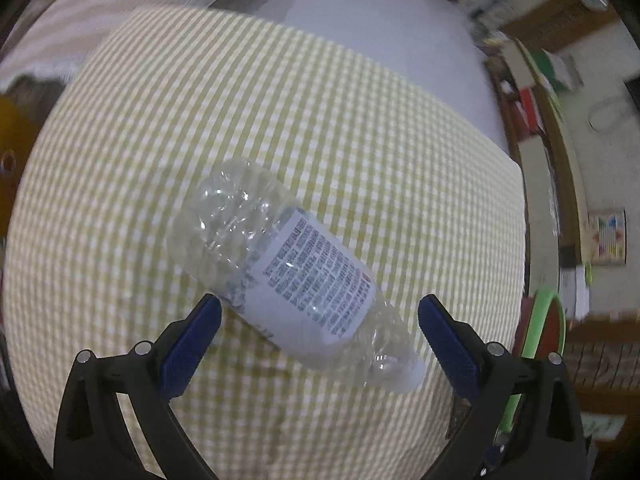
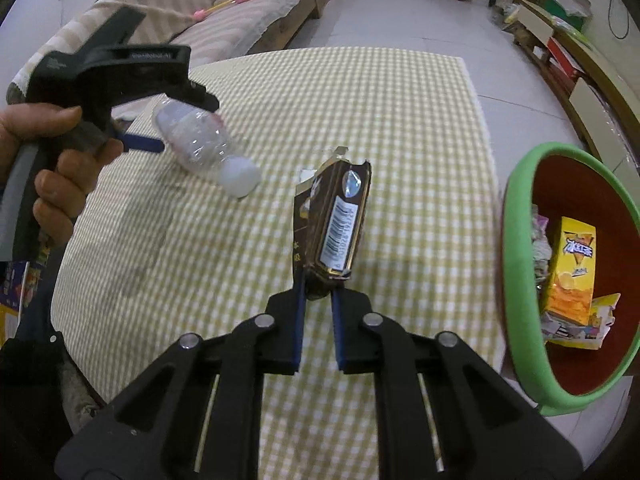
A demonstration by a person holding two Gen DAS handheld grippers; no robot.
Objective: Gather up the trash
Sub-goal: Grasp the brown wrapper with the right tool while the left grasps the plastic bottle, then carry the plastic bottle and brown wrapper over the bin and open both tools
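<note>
- Clear plastic bottle (image 1: pixel 296 280), crumpled, lying on its side on the yellow-and-white checked tablecloth (image 1: pixel 280 120), white cap pointing toward the lower right in the left wrist view, white printed label around its middle.
- Sits just ahead of the left gripper (image 1: pixel 320 312), between the two blue finger pads (image 1: pixel 192 344), which stand wide apart; left pad tip close to the bottle's label, contact not clear; right pad apart from the bottle.
- Same bottle (image 2: pixel 204 148) visible from the right wrist camera, up and to the left, with the left gripper (image 2: pixel 168 120) over its far end and a bare hand (image 2: pixel 60 168) wrapped around the gripper's handle.
- Brown wrapper (image 2: pixel 336 220), torn at the top, barcode facing the camera, pinched by its lower end in the right gripper (image 2: pixel 319 300), fingers closed tight on it, package held upright above the cloth.
- Green-rimmed bin (image 2: pixel 520 264) with a red inside, to the right of the right gripper, beside the table edge.
- Inside the bin: yellow-orange carton (image 2: pixel 572 276) standing on end, with other paper scraps around it.
- Beyond the table: striped sofa (image 2: pixel 248 12) at the far left, pale tiled floor (image 2: pixel 400 12) straight ahead.
</note>
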